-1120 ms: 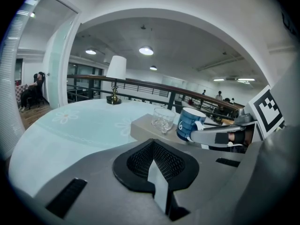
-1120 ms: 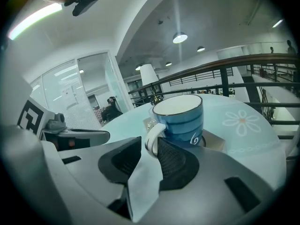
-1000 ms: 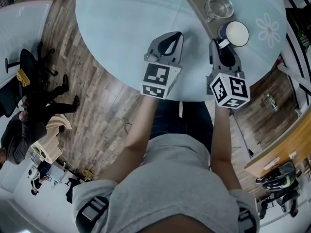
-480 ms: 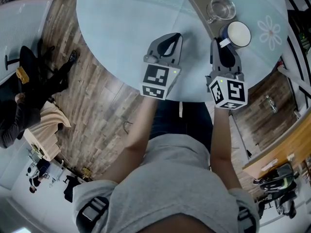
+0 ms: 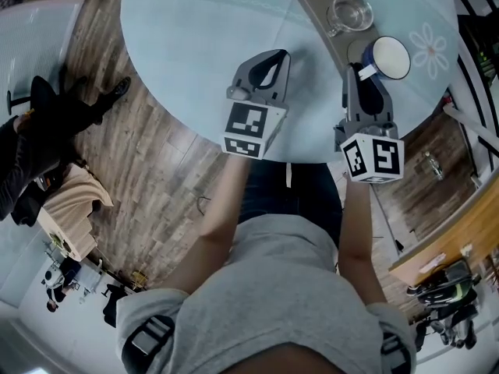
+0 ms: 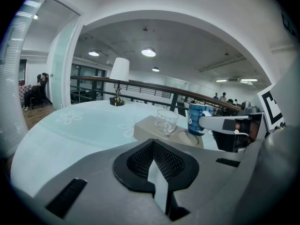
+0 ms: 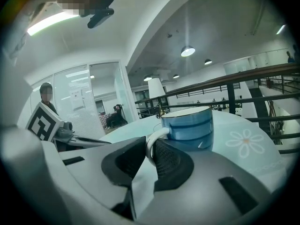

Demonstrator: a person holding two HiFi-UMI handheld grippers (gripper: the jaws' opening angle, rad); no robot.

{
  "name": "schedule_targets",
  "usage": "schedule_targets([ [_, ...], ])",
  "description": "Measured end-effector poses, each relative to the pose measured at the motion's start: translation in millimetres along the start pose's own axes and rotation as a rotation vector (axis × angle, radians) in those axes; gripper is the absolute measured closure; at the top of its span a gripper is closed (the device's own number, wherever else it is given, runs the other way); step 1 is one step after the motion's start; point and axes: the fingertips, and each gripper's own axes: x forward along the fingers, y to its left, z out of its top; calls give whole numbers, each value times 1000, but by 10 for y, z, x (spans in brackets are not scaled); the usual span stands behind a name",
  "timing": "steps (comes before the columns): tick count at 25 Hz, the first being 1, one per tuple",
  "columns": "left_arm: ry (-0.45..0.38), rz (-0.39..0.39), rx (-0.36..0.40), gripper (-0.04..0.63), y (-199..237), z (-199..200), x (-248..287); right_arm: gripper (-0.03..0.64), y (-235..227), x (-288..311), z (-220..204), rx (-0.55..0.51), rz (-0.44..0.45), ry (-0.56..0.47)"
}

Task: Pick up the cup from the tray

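Note:
A blue cup (image 5: pixel 391 57) with a white inside hangs just above the near end of the grey tray (image 5: pixel 321 5). My right gripper (image 5: pixel 361 72) is shut on its white handle (image 7: pixel 152 143); the jaws have just been closing with that handle between them. In the right gripper view the cup (image 7: pixel 188 128) sits right ahead of the jaws, clear of the table. The left gripper view shows the cup (image 6: pixel 196 118) above the tray (image 6: pixel 147 129). My left gripper (image 5: pixel 274 56) rests over the table, shut and empty, to the left of the tray.
A clear glass (image 5: pixel 348 11) stands on the tray's far part. The round pale glass table (image 5: pixel 187 45) has flower prints and a near edge under both grippers. A small lamp (image 6: pixel 119 80) stands at the table's far side. A railing runs behind.
The right gripper has closed on the cup's handle and risen, lifting the cup off the tray. The left gripper has kept still.

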Motion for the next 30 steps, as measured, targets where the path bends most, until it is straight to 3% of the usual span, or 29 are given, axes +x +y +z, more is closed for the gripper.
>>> schedule_targets([
  [8,-29,-33,24,589,-94,109,-1,574,-152,-335,61,9,-62,-35],
  [13,-27,-55,32,589,-289,82,24,574,-365,-575,-120,67,-120,-37],
  [30,11,-69,56,589,-417,-69,66,574,-638,-535,-743,170,-161,19],
])
